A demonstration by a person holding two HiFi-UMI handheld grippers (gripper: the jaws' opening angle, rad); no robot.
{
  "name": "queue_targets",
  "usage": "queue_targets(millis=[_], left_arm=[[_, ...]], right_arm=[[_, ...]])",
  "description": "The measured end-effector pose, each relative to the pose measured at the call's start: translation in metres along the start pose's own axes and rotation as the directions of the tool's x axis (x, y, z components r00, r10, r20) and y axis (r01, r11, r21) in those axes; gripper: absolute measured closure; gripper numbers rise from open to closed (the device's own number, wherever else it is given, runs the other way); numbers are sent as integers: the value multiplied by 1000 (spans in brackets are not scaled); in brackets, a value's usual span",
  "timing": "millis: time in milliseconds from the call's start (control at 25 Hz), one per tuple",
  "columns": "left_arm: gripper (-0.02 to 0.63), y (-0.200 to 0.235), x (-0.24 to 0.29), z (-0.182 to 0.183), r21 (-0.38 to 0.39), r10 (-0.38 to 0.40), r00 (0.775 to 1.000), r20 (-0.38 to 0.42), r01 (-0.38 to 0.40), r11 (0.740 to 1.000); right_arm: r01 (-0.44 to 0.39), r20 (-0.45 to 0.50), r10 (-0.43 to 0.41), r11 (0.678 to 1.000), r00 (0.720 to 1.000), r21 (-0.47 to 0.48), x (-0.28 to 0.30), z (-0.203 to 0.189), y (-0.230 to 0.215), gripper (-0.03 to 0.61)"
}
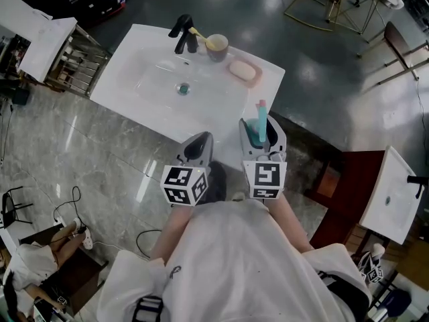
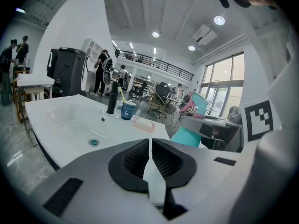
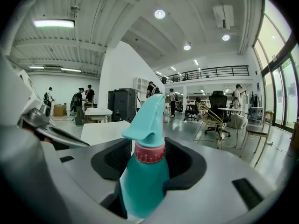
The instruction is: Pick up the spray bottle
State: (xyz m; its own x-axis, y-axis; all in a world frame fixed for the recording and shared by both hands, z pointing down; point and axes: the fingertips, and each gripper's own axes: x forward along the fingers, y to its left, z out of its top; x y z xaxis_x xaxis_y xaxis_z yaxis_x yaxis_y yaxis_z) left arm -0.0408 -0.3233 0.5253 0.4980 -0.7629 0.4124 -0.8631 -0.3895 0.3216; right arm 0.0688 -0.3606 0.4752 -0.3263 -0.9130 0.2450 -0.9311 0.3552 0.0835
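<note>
Right gripper [image 3: 150, 164] jaws clamp the body of the teal plastic spray bottle with the pink collar [image 3: 144, 183], upright at the near right corner of the white washbasin [image 1: 144, 96]. Left gripper [image 2: 150, 158] jaws are pressed together, empty.

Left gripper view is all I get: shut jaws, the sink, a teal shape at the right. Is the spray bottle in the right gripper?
Observer: Yes. In the right gripper view the spray bottle stands upright between the jaws of the right gripper, pads against its body.
Operator: Where is it relative to the sink?
Observer: In the head view it is at the near right corner of the sink, with the left gripper just beside it.
Operator: Is it off the surface?
Observer: Its base is hidden behind the jaws in every view, so I cannot tell.
</note>
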Motion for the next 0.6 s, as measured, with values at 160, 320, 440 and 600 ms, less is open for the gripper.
queue_targets(millis=[160, 320, 440, 600], left_arm=[[575, -7, 0, 3, 3, -15, 1000, 10, 15, 1000], [575, -18, -1, 8, 10, -33, 999, 27, 33, 999], [575, -27, -3, 12, 19, -48, 998, 46, 47, 999], [575, -40, -8, 25, 48, -63, 994, 91, 59, 997]], right_arm=[[8, 48, -8, 1000, 999, -7, -9, 20, -3, 342], [22, 88, -21, 1000, 996, -13, -22, 36, -8, 342], [33, 108, -30, 999, 994, -20, -31, 44, -12, 342], [45, 137, -39, 998, 990, -35, -46, 55, -15, 342]])
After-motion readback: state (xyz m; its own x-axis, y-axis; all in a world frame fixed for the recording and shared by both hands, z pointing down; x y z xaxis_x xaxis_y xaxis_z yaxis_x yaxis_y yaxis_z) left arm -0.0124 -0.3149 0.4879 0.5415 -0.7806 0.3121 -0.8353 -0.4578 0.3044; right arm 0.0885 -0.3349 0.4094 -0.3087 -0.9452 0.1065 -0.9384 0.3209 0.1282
